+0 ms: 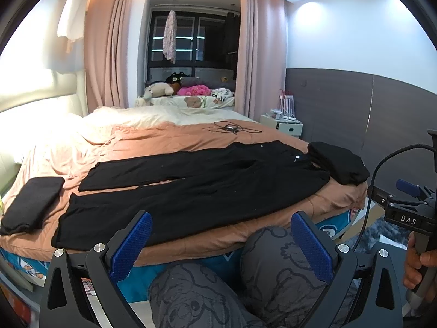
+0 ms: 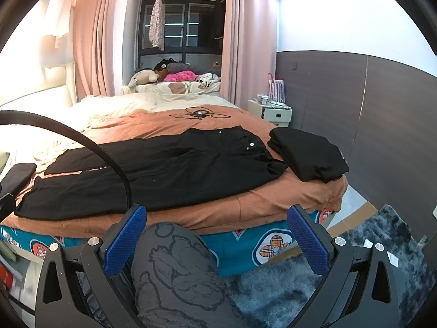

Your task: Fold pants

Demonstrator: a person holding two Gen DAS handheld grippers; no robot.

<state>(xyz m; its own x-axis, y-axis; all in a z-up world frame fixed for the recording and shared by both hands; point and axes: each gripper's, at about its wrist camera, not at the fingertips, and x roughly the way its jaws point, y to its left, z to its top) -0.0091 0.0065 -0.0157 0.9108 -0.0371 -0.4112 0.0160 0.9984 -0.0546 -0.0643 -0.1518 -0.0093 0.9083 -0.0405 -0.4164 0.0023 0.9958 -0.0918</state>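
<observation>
Lying spread flat across the brown bed (image 2: pixel 245 205), the black pants (image 2: pixel 164 169) look soft and limp—best pinched at waistband and hem—while the left tongs (image 1: pixel 221 242) and right tongs (image 2: pixel 217 236) hover wide apart, empty.

pants (image 1: pixel 196 183) lie flat across the bed (image 1: pixel 245 235), folded stacks at both ends (image 1: pixel 30 207) (image 1: pixel 338 164), nightstand (image 1: pixel 284 127) behind right.
</observation>
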